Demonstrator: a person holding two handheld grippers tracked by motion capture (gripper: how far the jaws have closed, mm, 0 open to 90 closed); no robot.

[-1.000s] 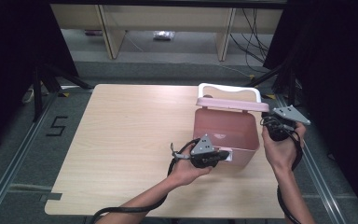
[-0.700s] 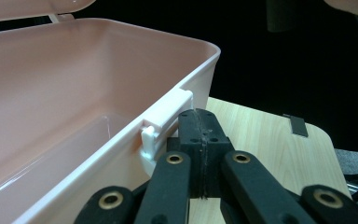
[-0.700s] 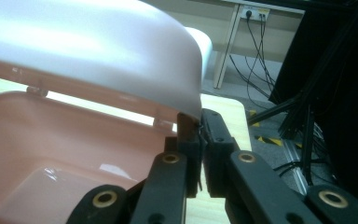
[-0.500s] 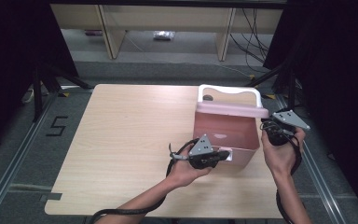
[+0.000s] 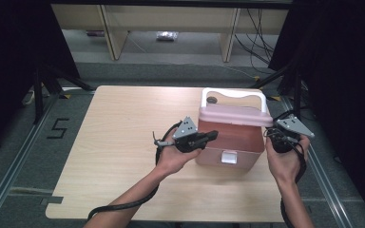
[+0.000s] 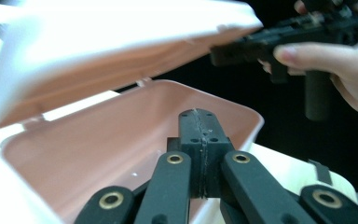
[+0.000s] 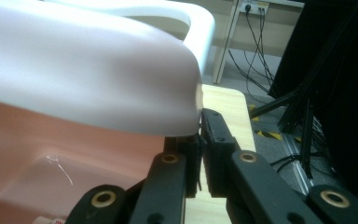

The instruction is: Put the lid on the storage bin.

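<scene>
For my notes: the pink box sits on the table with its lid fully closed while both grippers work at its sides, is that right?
Not quite: the lid is partly raised, not closed. The left gripper view shows a gap over the open pink box. The rest holds: the left gripper and right gripper are at its sides.

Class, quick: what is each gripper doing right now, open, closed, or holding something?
Left gripper: closed, holding nothing, over the open pink box.
Right gripper: closed, at the corner of the raised lid; a grip on it cannot be told.

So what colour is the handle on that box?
White; the box itself is pink. The handle shows best in the high view.
</scene>
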